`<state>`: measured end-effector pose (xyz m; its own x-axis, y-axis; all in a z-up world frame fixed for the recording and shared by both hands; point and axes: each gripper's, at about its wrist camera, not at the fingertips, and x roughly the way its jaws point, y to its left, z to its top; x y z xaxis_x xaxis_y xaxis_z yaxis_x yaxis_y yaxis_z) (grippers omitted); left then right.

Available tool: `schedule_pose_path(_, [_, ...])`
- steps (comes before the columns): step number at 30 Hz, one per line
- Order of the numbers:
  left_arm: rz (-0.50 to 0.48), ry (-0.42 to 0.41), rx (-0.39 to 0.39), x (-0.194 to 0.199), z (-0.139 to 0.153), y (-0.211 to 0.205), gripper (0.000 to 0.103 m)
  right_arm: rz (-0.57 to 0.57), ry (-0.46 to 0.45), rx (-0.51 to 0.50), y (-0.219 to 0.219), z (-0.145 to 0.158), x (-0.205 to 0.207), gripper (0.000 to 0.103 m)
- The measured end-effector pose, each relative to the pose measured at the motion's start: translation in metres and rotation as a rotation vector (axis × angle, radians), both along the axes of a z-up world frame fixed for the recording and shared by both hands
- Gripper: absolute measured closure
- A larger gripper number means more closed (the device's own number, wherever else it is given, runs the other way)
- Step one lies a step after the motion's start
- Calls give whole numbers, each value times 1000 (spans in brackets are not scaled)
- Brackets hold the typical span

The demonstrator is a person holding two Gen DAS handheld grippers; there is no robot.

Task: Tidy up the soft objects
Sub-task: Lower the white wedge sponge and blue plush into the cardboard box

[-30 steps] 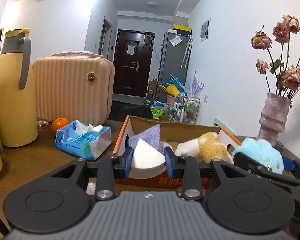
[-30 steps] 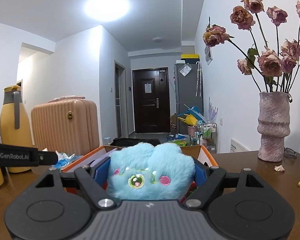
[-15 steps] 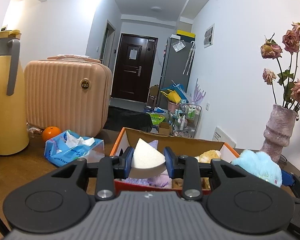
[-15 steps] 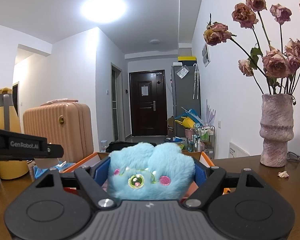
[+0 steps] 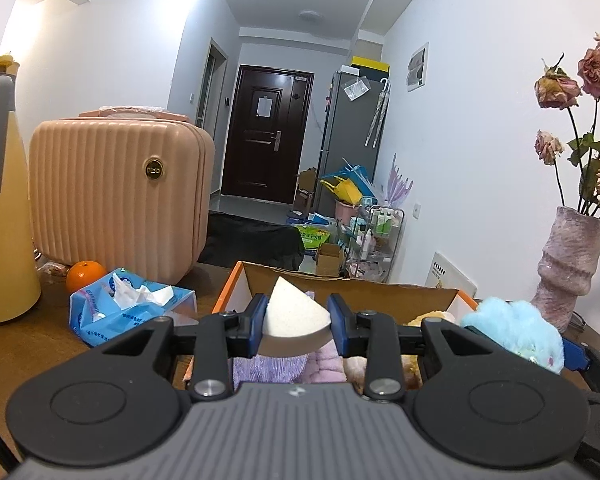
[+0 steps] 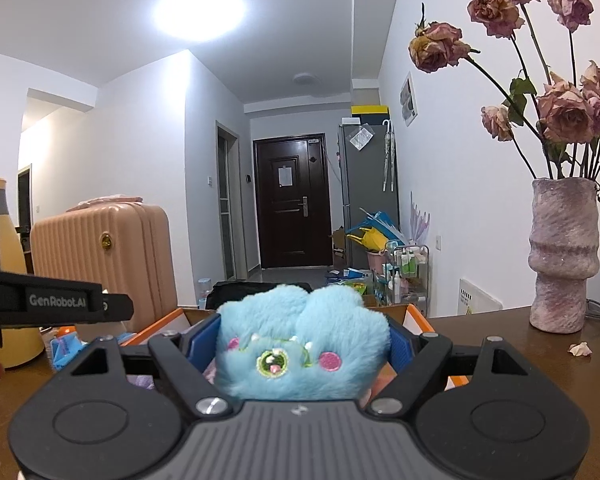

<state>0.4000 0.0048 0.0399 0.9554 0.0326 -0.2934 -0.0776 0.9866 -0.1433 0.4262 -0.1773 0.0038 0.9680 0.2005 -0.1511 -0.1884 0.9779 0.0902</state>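
Observation:
My left gripper [image 5: 297, 322] is shut on a white wedge-shaped sponge [image 5: 294, 316], held above the near end of an orange-edged cardboard box [image 5: 236, 280]. Inside the box lie a purple cloth [image 5: 284, 364] and a yellow plush [image 5: 428, 316], mostly hidden behind the gripper. My right gripper [image 6: 300, 340] is shut on a fluffy blue plush toy [image 6: 300, 344] with an embroidered face, held over the same box [image 6: 416, 316]. The blue plush [image 5: 512, 332] also shows at the right of the left wrist view. The left gripper's arm [image 6: 56, 302] crosses the left side of the right wrist view.
A pink ribbed suitcase [image 5: 116, 196], a yellow thermos jug [image 5: 0, 216], an orange [image 5: 85, 276] and a blue tissue pack [image 5: 128, 308] stand left of the box on the brown table. A purple vase of dried roses [image 6: 560, 256] stands at the right. Petal scraps [image 6: 579, 348] lie near it.
Both grippers have drawn back toward me with their loads still held. The box and the table's objects now sit lower and further off in both views.

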Motion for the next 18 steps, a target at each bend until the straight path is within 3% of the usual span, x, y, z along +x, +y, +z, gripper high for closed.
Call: schedule_pose_path(18, [6,1,11,43,-2,1,69,-13,16,3,1,-1,43,22])
